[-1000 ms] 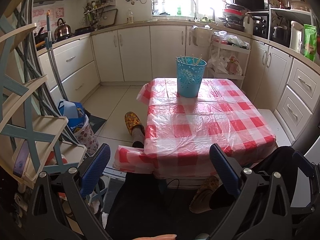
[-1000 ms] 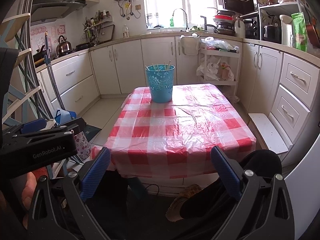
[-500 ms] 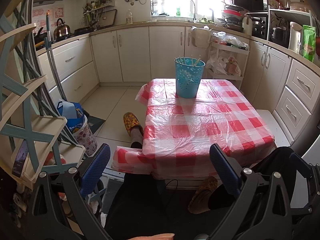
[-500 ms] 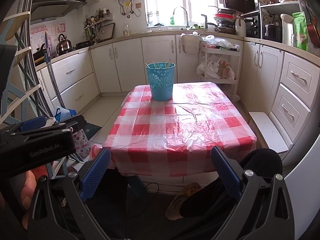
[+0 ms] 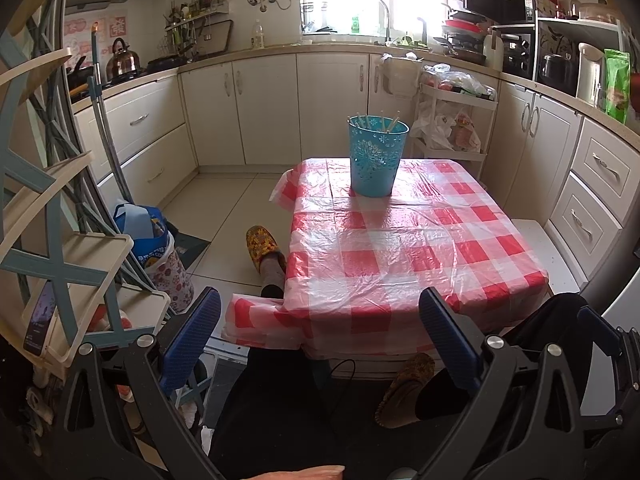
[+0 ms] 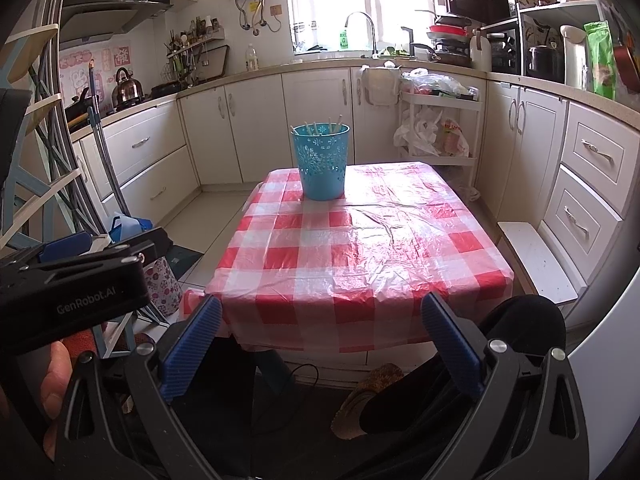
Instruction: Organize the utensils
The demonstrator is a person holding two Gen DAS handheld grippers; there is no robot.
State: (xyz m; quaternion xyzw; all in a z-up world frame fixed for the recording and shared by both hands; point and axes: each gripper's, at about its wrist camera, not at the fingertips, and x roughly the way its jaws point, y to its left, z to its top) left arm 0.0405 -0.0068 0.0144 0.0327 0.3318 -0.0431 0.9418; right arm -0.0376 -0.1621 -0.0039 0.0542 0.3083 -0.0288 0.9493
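Left gripper (image 5: 320, 334) is spread wide with nothing between the blue pads (image 5: 192, 340), hanging off the near edge of the table (image 5: 400, 248) with the red-and-white checked cloth. At the far end a teal bucket (image 5: 376, 158) stands upright with a few pale sticks (image 5: 384, 122) poking over the rim. A yellow slipper (image 5: 262, 242) sits on the floor left of the table.

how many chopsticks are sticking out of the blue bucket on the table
4 chopstick tips show above the rim of the blue bucket, spread along its back edge, at the table's far end. More may sit hidden inside.
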